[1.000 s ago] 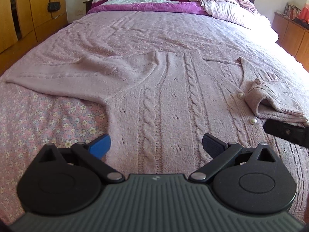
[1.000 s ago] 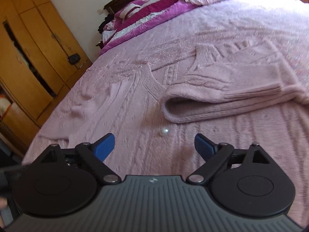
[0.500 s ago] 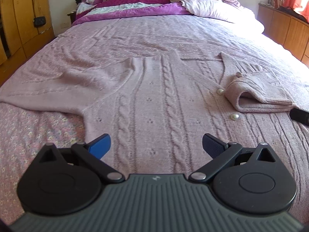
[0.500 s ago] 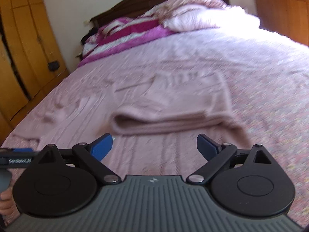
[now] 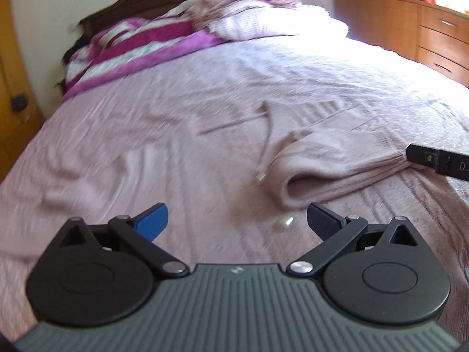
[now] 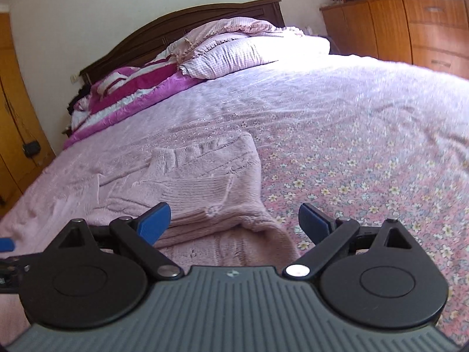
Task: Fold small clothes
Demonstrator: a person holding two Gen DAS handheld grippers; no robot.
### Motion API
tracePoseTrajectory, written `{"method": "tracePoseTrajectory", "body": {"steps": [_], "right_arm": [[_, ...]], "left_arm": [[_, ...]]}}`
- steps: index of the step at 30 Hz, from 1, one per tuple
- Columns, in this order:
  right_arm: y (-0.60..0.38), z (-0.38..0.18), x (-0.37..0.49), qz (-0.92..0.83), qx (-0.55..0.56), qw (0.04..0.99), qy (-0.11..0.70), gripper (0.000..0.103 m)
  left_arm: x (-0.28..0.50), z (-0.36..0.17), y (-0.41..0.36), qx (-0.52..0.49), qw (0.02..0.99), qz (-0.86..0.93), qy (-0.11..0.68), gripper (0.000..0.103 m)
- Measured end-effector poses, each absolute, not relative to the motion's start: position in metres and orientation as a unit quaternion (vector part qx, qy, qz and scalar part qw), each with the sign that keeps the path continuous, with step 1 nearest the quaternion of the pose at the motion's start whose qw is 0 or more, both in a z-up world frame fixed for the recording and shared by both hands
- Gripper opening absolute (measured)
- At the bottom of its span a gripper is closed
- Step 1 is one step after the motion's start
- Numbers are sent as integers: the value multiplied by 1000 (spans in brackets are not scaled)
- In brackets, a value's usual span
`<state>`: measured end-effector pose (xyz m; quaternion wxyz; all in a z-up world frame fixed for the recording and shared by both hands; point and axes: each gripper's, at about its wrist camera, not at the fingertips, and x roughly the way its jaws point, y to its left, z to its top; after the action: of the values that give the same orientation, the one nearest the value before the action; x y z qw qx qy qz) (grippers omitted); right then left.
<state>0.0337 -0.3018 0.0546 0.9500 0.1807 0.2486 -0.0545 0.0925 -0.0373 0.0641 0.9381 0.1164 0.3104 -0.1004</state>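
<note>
A pale pink cable-knit cardigan [image 5: 164,158] with pearl buttons [image 5: 283,222] lies spread flat on the bed. Its right sleeve [image 5: 331,170] is folded back over the body into a thick roll. My left gripper [image 5: 237,220] hovers open just above the cardigan's front, the folded sleeve a little ahead and to the right. In the right wrist view the folded sleeve [image 6: 211,187] lies straight ahead, and my right gripper [image 6: 234,221] stands open over its near edge with nothing between its fingers. The right gripper's black tip [image 5: 439,162] shows at the left wrist view's right edge.
The bed carries a pink floral bedspread [image 6: 366,176]. A magenta striped blanket [image 5: 137,50] and pillows [image 6: 252,50] are heaped at the dark headboard [image 6: 187,26]. Wooden drawers [image 6: 410,26] stand to the right, a wooden wardrobe [image 5: 11,94] to the left.
Both grippers have swung to the right; the views now face the headboard and the folded sleeve. The cardigan's left sleeve has left the left wrist view. Both grippers stayed open.
</note>
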Motion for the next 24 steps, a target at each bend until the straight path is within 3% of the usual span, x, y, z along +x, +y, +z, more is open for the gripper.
{"method": "tracePoseTrajectory", "body": {"steps": [7, 11, 14, 24], "right_arm": [[-326, 30, 34, -60, 205, 948, 235, 98], [-327, 16, 30, -67, 217, 951, 212, 98], [-332, 11, 30, -64, 231, 948, 207, 98], [-338, 4, 34, -43, 254, 947, 194, 100]], "left_arm": [[103, 59, -88, 147, 935, -173, 271, 99], [106, 44, -113, 169, 935, -187, 250, 72], [108, 33, -127, 167, 933, -205, 246, 61], [105, 17, -163, 221, 916, -255, 215, 60]]}}
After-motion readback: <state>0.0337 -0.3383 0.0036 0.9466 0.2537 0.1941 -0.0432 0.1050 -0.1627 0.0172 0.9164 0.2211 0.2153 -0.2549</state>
